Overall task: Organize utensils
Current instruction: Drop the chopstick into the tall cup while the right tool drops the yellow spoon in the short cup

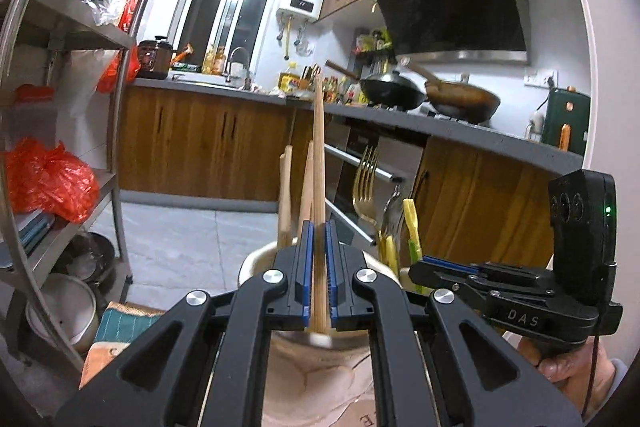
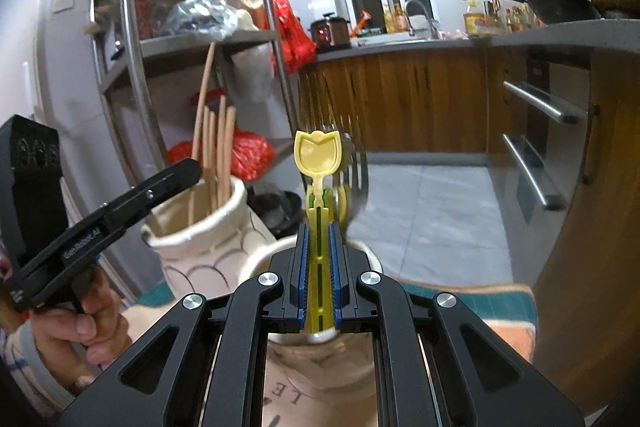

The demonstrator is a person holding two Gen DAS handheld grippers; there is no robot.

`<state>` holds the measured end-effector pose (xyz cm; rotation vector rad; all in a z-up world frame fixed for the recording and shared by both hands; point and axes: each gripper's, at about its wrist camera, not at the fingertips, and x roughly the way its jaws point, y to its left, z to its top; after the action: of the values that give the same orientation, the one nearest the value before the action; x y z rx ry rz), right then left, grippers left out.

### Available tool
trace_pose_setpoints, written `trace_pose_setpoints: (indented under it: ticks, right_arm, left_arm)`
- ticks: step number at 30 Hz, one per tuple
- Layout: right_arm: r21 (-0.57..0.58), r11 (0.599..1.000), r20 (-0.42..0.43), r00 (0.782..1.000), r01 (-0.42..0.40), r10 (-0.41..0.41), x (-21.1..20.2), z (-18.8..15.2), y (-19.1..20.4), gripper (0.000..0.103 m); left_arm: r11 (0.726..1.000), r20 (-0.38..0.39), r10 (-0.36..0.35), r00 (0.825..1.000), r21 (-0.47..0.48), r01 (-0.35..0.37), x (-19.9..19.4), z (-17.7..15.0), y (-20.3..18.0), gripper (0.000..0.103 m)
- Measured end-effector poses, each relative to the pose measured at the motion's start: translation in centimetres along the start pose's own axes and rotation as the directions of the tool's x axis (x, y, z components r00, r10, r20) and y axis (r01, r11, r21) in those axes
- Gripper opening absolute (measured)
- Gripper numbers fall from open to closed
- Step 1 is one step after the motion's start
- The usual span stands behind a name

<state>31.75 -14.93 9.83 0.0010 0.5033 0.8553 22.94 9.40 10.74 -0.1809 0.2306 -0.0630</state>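
Two ceramic holders stand side by side on a patterned cloth. The left gripper (image 1: 319,267) has its blue-padded fingers (image 1: 306,267) clenched on one wooden chopstick (image 1: 319,147), held upright with its long axis vertical above the scale-patterned holder (image 2: 200,251), where about five more chopsticks (image 2: 218,155) stand. The right gripper (image 2: 319,267) grasps one yellow plastic spoon (image 2: 317,163), bowl end up, handle vertical, over the second holder (image 2: 316,367). One gold fork (image 1: 366,183) stands tines up nearby.
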Motion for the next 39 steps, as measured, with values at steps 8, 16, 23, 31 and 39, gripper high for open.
trace_pose_setpoints:
  ticks: [8,16,23,31,39]
  right_arm:
    - [0.007,1.000,-0.038,0.999,0.017,-0.017,0.7,-0.2,-0.1,0.010]
    - [0.001,1.000,-0.049,0.999,0.023,-0.023,1.0,-0.2,0.0,0.011]
    - [0.000,1.000,-0.049,0.999,0.023,-0.023,1.0,-0.1,0.0,0.012]
    - [0.000,1.000,-0.016,1.000,0.009,-0.009,0.3,0.0,-0.1,0.025]
    - [0.000,1.000,0.075,0.997,0.019,-0.019,-2.2,0.2,-0.1,0.027]
  left_arm:
    - [1.000,-0.034,0.027,0.999,0.010,-0.027,0.1,0.3,0.0,0.006]
    - [0.998,-0.053,0.053,0.997,0.026,-0.052,0.6,0.5,-0.2,0.006]
    - [0.998,-0.066,0.056,0.996,0.033,-0.054,0.7,0.6,-0.5,0.007]
    - [0.998,-0.058,0.050,0.997,0.034,-0.049,0.5,0.6,-0.6,0.018]
    - [0.996,-0.021,0.053,0.998,0.071,-0.051,-2.0,0.7,-1.1,0.038]
